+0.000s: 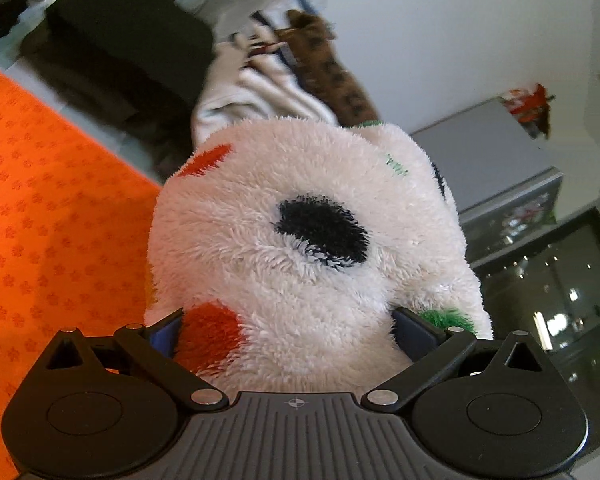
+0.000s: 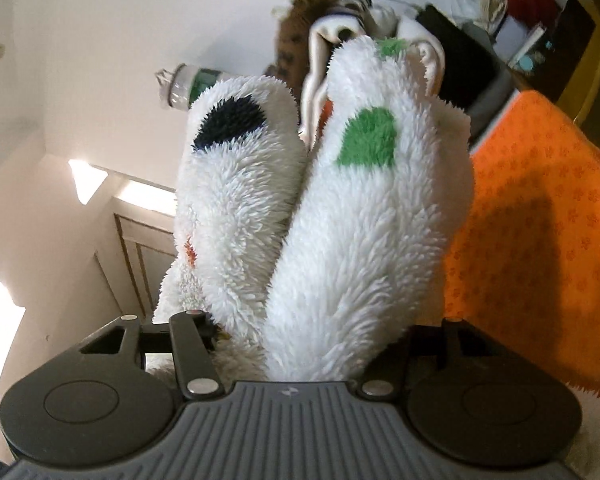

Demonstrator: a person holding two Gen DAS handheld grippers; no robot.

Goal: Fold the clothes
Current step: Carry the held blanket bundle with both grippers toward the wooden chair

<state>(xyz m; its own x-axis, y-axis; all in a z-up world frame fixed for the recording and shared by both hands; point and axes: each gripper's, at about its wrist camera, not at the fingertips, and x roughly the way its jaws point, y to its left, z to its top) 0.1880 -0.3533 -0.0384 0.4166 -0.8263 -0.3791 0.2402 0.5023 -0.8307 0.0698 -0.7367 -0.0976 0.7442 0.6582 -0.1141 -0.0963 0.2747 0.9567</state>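
Fleece fills both wrist views: one white fluffy garment (image 1: 300, 248), dotted with coloured spots, is held up above an orange patterned cloth (image 1: 52, 216). The left gripper (image 1: 296, 332) has the fleece bunched between its two blue-padded fingers (image 1: 410, 328), which press into the pile on either side; three red-orange spots, one black and two green patches show here. In the right view the same fleece (image 2: 360, 240) rises in two thick folds, one carrying a black spot, the other two green ones. The right gripper (image 2: 312, 344) has both folds packed between its fingers, whose pads are buried in the pile, so whether they clamp it cannot be told. Beyond the garment, a pile of other clothes (image 1: 284, 80) lies past the orange cloth's far edge, a brown spotted piece among them.
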